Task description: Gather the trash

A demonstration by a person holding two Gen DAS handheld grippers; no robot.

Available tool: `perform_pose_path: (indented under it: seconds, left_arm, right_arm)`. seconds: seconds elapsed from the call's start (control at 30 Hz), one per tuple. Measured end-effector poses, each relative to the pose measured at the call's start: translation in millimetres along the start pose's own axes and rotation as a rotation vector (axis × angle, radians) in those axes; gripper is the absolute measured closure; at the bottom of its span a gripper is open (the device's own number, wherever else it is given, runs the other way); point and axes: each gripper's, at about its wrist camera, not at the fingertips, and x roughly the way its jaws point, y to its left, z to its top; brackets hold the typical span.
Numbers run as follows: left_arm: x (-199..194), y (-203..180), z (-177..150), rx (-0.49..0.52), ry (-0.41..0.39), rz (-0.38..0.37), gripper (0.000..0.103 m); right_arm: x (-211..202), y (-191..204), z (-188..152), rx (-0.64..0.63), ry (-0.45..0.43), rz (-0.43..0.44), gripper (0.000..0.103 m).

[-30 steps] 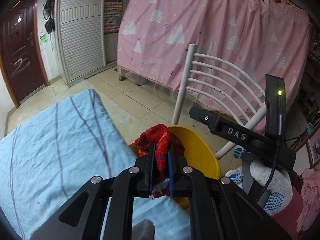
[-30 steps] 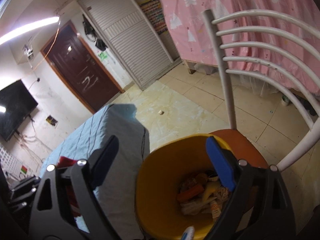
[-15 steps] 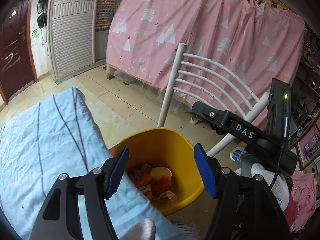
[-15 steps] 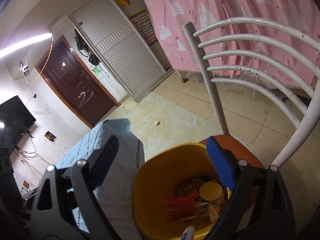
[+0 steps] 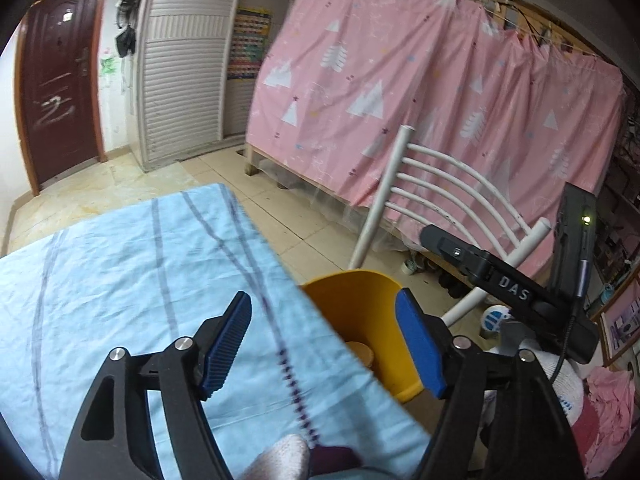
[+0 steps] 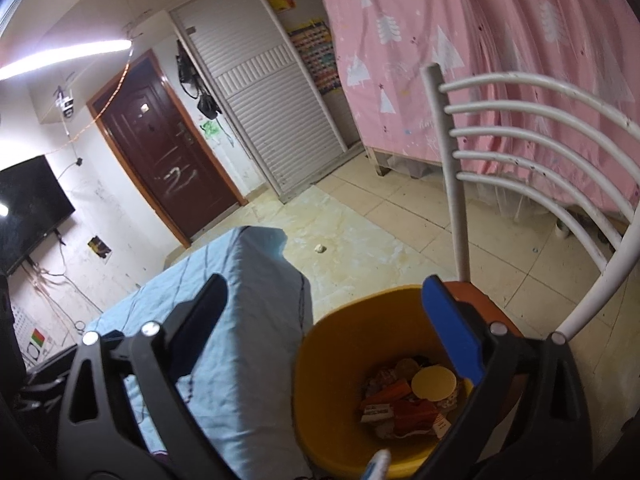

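A yellow bin stands on a chair seat beside the table and holds several pieces of trash. Among them lie a crumpled red piece and a round tan lid. My right gripper hangs over the bin's rim, its jaws opening, with nothing between them. My left gripper is above the table's edge next to the bin. Its jaws are opening too, and nothing is between the blue pads.
A light blue striped cloth covers the table at the left. The white chair back rises behind the bin, with a pink curtain beyond. A small white scrap lies on the tiled floor. A gloved hand holds the right tool.
My left gripper opened and let go of the red piece, which now lies in the bin. It then drew back over the table. The right jaws spread wider.
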Motion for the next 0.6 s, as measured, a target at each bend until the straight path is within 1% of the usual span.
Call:
perform_pose_path:
  seconds: [0.07, 0.2, 0.33, 0.43, 0.6]
  left_arm:
    - [-10.5, 10.1, -1.1, -0.011, -0.02, 0.019, 0.033]
    - [-31.5, 29.6, -4.7, -0.029, -0.064, 0.075, 0.031]
    - [-51.6, 52.0, -10.4, -0.049, -0.107, 0.165, 0.03]
    - [-62.1, 68.3, -15.2, -0.066, -0.121, 0.25, 0.028]
    - [-79.8, 92.0, -21.0, -0.094, -0.145, 0.323, 0.028]
  right_arm:
    - [-1.3, 10.5, 0.7, -0.018, -0.004, 0.006, 0.007]
    - [-2.8, 36.6, -3.5, -0.066, -0.006, 0.026, 0.006]
    - [0.1, 66.5, -13.0, -0.126, 0.009, 0.05, 0.006]
    - [5.2, 85.8, -19.3, -0.162, 0.022, 0.066, 0.006]
    - [10.7, 114.1, -31.3, -0.209, 0.041, 0.09, 0.006]
